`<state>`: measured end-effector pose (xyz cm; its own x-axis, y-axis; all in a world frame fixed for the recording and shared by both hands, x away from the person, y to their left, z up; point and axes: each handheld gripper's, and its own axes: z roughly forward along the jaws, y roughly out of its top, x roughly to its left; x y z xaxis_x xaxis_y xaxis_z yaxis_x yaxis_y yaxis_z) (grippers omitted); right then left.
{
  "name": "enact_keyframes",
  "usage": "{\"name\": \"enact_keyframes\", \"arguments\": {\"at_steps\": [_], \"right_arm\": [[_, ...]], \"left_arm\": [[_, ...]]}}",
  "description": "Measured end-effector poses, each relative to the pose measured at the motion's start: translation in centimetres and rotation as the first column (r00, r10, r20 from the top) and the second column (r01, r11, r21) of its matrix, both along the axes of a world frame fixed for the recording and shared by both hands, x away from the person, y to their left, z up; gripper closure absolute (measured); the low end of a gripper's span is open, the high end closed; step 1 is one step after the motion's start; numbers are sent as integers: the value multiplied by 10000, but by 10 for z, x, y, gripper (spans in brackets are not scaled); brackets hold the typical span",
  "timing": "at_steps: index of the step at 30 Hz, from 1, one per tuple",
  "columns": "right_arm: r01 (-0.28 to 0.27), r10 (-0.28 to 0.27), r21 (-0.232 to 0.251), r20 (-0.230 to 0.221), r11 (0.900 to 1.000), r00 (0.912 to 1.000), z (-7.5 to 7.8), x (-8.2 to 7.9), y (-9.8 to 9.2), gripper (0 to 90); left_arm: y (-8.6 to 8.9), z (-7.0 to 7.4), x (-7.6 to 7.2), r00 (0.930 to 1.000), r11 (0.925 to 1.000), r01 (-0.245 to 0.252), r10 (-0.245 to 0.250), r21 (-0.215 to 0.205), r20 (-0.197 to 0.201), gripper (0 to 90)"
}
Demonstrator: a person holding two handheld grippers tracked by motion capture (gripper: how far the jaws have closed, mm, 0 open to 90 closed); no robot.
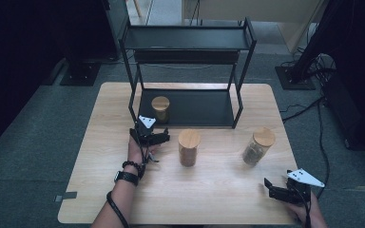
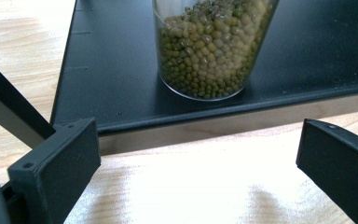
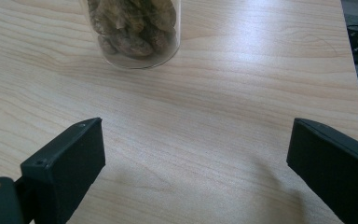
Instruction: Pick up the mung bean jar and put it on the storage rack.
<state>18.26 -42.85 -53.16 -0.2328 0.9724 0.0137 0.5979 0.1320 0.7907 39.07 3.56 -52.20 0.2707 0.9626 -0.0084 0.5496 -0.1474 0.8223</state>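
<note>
Wooden table (image 1: 171,190), bean jar (image 2: 209,46) on rack shelf (image 2: 112,84), left gripper (image 2: 196,158) open

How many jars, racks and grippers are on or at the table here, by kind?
Glass jars with wooden lids: 3 (green beans on the rack's bottom shelf, middle jar, brown-filled jar on the table)
Black two-tier rack: 1
Hand-held grippers: 2 (left gripper, right gripper, both open and empty)
Total: 6

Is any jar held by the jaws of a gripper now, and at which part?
Nothing is held. The left gripper is open before the jar of green beans; the right gripper is open, short of its jar.
</note>
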Motion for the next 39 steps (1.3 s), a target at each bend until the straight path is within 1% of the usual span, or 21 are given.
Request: {"name": "enact_keyframes", "arguments": {"at_steps": [1,7,15,20,24,31,35,39], "right_arm": [[3,-3,-4,-3,10000,10000,0,0,0,40],[10,-10,-22,-2,10000,10000,0,0,0,40],[3,-3,-45,-8,10000,10000,0,0,0,39],[20,-20,-55,5,10000,10000,0,0,0,40],[17,-17,-68,0,10000,10000,0,0,0,40],[21,-21,-78,5,10000,10000,0,0,1,40],[29,-29,-74,3,10000,10000,0,0,0,40],[29,-29,-84,6,10000,10000,0,0,1,40]], "left_arm": [[1,0,-1,10000,10000,30,-30,54,-64,0],[1,0,-3,9999,9999,73,-71,133,-144,1],[4,-1,-5,9995,9999,94,-90,106,-305,1],[5,-1,-6,9992,9998,126,-120,170,-371,1],[7,-1,-8,9988,9998,163,-158,104,-457,1],[8,-1,-11,9981,9993,294,-281,231,-545,1],[9,-2,-12,9976,9996,255,-246,120,-642,1],[10,-2,-14,9974,9995,291,-283,117,-660,1]]}}
